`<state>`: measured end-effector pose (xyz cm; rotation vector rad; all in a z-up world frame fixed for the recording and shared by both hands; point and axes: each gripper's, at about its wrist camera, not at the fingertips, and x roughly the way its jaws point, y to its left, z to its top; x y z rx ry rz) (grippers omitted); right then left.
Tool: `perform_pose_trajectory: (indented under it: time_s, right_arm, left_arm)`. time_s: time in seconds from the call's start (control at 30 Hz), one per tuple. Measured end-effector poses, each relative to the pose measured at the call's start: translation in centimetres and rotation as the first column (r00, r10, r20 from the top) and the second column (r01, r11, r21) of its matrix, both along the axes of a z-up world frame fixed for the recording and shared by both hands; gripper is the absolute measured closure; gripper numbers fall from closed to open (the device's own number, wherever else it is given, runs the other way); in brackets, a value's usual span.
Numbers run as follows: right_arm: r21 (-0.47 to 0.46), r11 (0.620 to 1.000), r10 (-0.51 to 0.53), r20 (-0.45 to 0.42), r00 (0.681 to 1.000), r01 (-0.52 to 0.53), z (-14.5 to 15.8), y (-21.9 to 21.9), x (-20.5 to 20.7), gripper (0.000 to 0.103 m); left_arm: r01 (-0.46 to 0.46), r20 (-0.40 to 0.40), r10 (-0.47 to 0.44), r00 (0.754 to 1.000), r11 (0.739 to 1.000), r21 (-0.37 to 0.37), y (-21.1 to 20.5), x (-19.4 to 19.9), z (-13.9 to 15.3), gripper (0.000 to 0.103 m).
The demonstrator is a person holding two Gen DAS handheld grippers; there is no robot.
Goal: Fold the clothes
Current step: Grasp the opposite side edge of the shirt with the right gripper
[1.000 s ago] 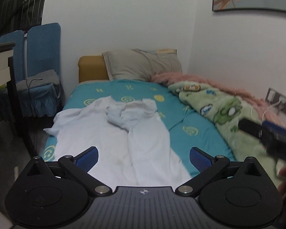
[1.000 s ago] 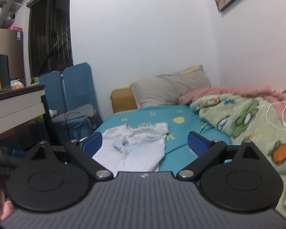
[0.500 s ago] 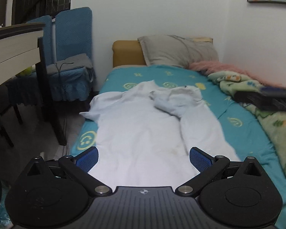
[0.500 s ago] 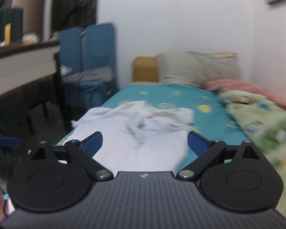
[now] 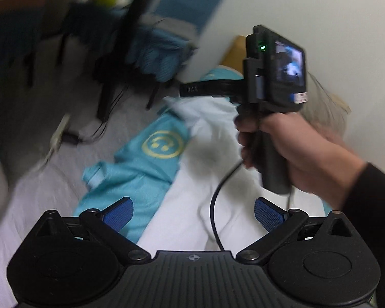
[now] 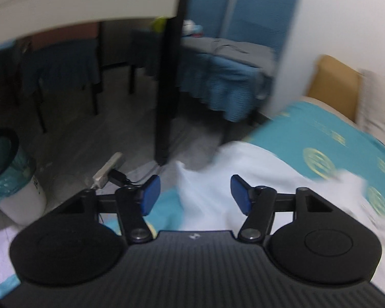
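A white garment (image 5: 205, 200) lies spread on the teal bedsheet (image 5: 141, 169). It also shows in the right wrist view (image 6: 256, 179), reaching the bed's left edge. My left gripper (image 5: 193, 214) is open and empty above the garment's lower part. My right gripper (image 6: 195, 195) is open, its jaws narrower, over the garment's left edge, and holds nothing. In the left wrist view the right gripper's body (image 5: 272, 77) and the hand holding it (image 5: 302, 148) hover over the garment, its fingers hidden.
A black table leg (image 6: 168, 89) and blue chairs (image 6: 231, 59) stand left of the bed. A power strip with cables (image 6: 107, 172) lies on the grey floor. A lined bin (image 6: 5, 169) stands at far left. The yellow headboard (image 6: 333, 87) is at the back.
Both grippers have swung left and downward toward the bed's left edge. The right gripper's jaws have narrowed. The right gripper and hand now cross the left wrist view.
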<state>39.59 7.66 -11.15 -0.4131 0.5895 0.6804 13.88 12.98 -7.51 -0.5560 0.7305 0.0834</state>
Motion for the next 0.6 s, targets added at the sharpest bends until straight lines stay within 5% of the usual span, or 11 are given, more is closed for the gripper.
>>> perform_pose_trajectory:
  time_s: [0.13, 0.27, 0.47, 0.6]
  right_arm:
    - [-0.081, 0.996, 0.022, -0.009, 1.000, -0.023, -3.7, 3.7, 2.7, 0.061]
    - [-0.145, 0.989, -0.017, 0.024, 1.000, 0.020, -5.7, 4.7, 3.4, 0.097]
    - [0.082, 0.987, -0.150, 0.153, 0.977, 0.139, -0.7, -0.9, 2.2, 0.099]
    - [0.249, 0.926, -0.337, 0.199, 0.920, 0.285, 3.8, -7.4, 1.4, 0.100]
  left_arm:
    - [0.033, 0.007, -0.033, 0.999, 0.999, 0.011, -0.2, 0.8, -0.4, 0.001]
    - [0.071, 0.014, -0.071, 0.997, 0.997, 0.036, -0.9, 1.3, -0.7, 0.001]
    - [0.049, 0.044, -0.049, 0.998, 0.999, 0.006, -1.7, 0.9, -1.1, 0.001]
    - [0.056, 0.083, -0.056, 0.995, 0.998, -0.002, -2.1, 0.3, -0.3, 0.001]
